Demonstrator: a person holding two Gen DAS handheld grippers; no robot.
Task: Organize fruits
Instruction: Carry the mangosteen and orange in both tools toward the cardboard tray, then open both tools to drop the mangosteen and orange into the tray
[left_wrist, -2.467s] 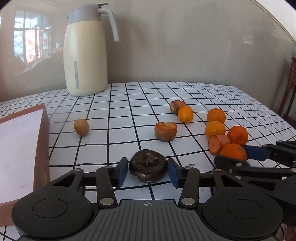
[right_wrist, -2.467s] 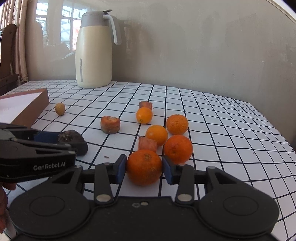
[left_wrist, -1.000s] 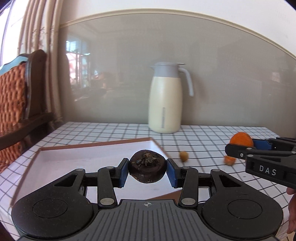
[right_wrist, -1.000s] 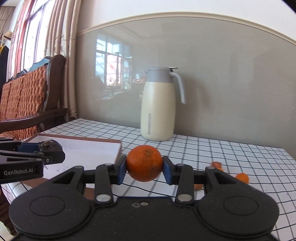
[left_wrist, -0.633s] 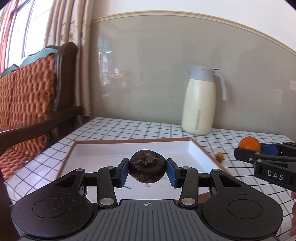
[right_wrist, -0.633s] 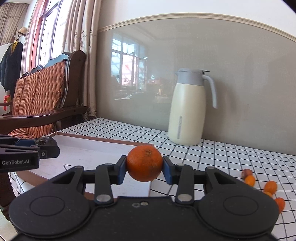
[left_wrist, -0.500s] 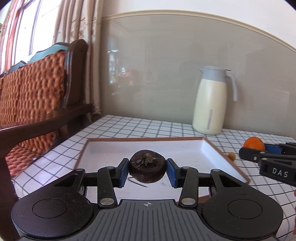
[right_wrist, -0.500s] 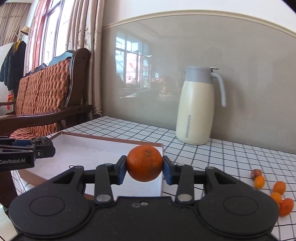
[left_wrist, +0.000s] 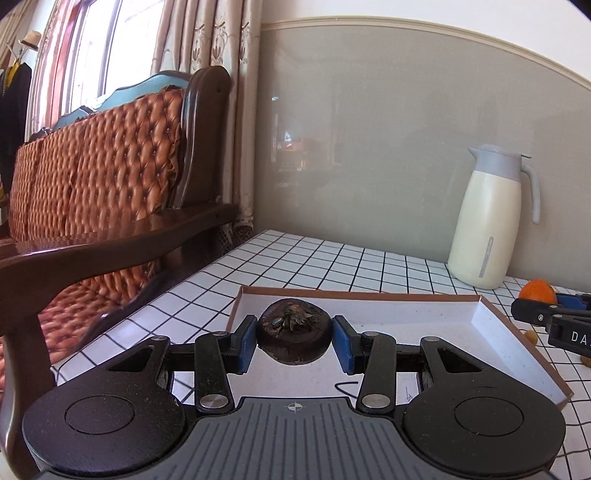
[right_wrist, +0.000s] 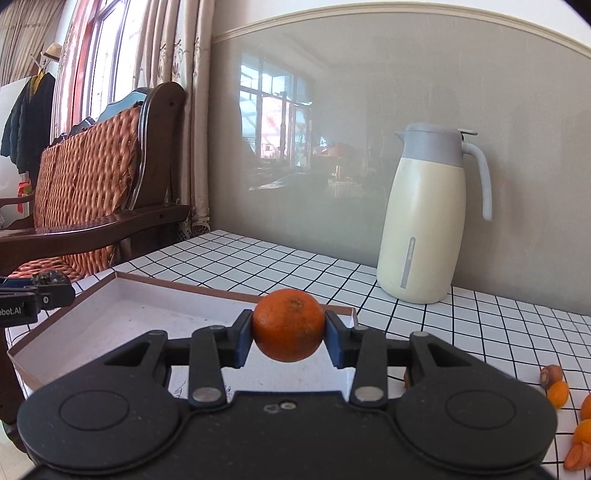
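Right tongs (right_wrist: 289, 341): blue pads pressed on both sides of an orange (right_wrist: 289, 325), held clear above the near right corner of the box.
Box (right_wrist: 92, 314): shallow, brown rim, white inside, lying on the table (right_wrist: 295, 269).
Left tongs (right_wrist: 55, 286): at the left edge, over the box's left side, gripping a dark fruit (right_wrist: 48, 277).
Jug (right_wrist: 424, 229): cream with grey lid, upright behind the box.
Loose fruit (right_wrist: 557, 393): small orange pieces at the far right on the table.

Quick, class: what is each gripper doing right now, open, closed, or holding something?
Left gripper: closed on a dark brown, round, flattish fruit.
Right gripper: closed on a round orange citrus fruit.
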